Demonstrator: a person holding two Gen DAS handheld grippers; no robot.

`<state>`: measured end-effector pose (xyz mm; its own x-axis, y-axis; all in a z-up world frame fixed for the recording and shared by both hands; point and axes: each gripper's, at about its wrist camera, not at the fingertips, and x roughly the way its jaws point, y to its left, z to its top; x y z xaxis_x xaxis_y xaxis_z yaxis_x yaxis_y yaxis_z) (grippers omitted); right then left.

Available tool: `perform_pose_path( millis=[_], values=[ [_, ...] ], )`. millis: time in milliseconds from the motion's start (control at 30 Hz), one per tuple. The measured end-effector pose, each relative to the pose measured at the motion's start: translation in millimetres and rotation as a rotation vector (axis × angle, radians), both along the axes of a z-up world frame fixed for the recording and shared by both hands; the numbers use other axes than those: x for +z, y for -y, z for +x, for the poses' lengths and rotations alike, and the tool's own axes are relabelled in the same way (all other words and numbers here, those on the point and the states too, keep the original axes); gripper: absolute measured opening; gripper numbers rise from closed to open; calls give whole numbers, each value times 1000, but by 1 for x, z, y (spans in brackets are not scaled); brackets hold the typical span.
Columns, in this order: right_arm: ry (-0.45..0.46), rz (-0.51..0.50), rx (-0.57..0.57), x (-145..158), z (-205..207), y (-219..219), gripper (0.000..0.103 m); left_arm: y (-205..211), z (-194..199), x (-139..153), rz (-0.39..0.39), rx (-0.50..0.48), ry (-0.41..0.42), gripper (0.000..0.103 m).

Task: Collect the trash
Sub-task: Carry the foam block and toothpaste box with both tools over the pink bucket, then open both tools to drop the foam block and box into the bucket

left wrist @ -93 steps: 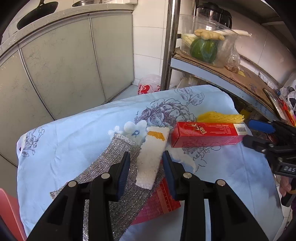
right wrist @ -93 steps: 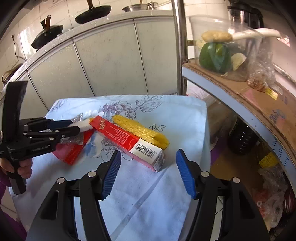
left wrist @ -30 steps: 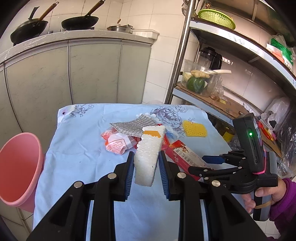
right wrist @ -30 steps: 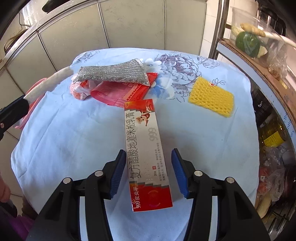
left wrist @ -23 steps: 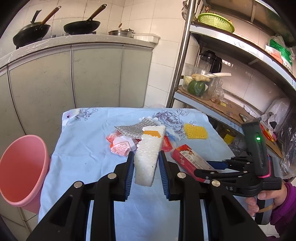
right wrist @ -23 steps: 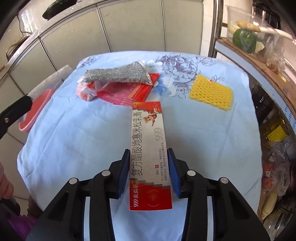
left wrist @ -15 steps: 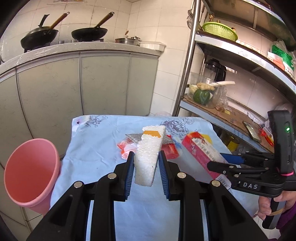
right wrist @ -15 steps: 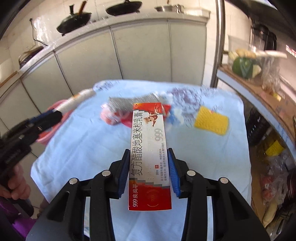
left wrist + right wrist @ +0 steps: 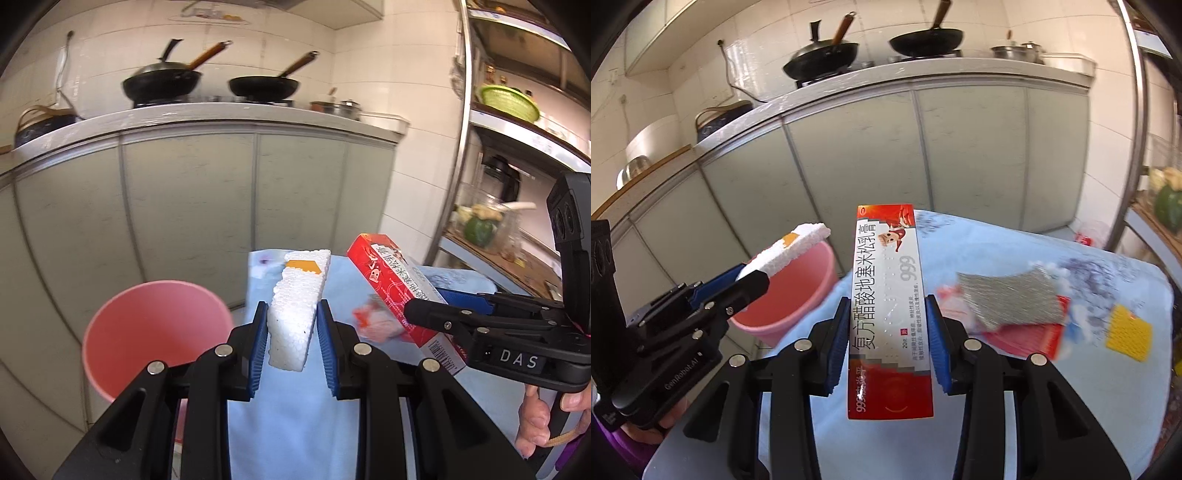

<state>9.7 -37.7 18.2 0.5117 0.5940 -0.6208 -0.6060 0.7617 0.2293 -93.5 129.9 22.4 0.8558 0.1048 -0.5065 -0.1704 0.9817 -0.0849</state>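
My left gripper (image 9: pixel 291 314) is shut on a white foam block (image 9: pixel 297 306) with an orange patch, held up above the blue flowered tablecloth (image 9: pixel 295 424). A pink bin (image 9: pixel 147 332) stands just left of it beside the table. My right gripper (image 9: pixel 888 310) is shut on a long red and white carton (image 9: pixel 888 306), lifted off the cloth. The carton (image 9: pixel 391 284) and the right gripper (image 9: pixel 424 310) also show at the right of the left wrist view. The foam block (image 9: pixel 786 251) hangs over the pink bin (image 9: pixel 798 291) in the right wrist view.
On the cloth lie a silver foil pouch (image 9: pixel 1008 295) over a red packet (image 9: pixel 1034 339) and a yellow mesh pad (image 9: pixel 1128 332). Grey cabinets (image 9: pixel 184 214) with pans on top stand behind. A metal shelf rack (image 9: pixel 461 147) rises at the right.
Both grippers have risen and swung left toward the pink bin. The right gripper closed on the red carton and lifted it off the cloth. The foam block stays in the left gripper.
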Motion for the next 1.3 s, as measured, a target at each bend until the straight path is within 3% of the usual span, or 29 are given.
perform_pose_path(
  millis=[333, 633, 1000, 1300],
  values=[
    [-57, 42, 157, -4, 9, -97, 40, -87, -8, -12, -16, 208, -11, 26],
    [-148, 32, 224, -32, 18, -170, 40, -134, -1, -47, -25, 327, -98, 26],
    [-245, -56, 206, -75, 32, -206, 40, -155, 15, -87, -42, 382, -208, 26],
    [-280, -48, 211, -85, 39, -206, 41, -158, 16, -94, -91, 398, -228, 33]
  ],
)
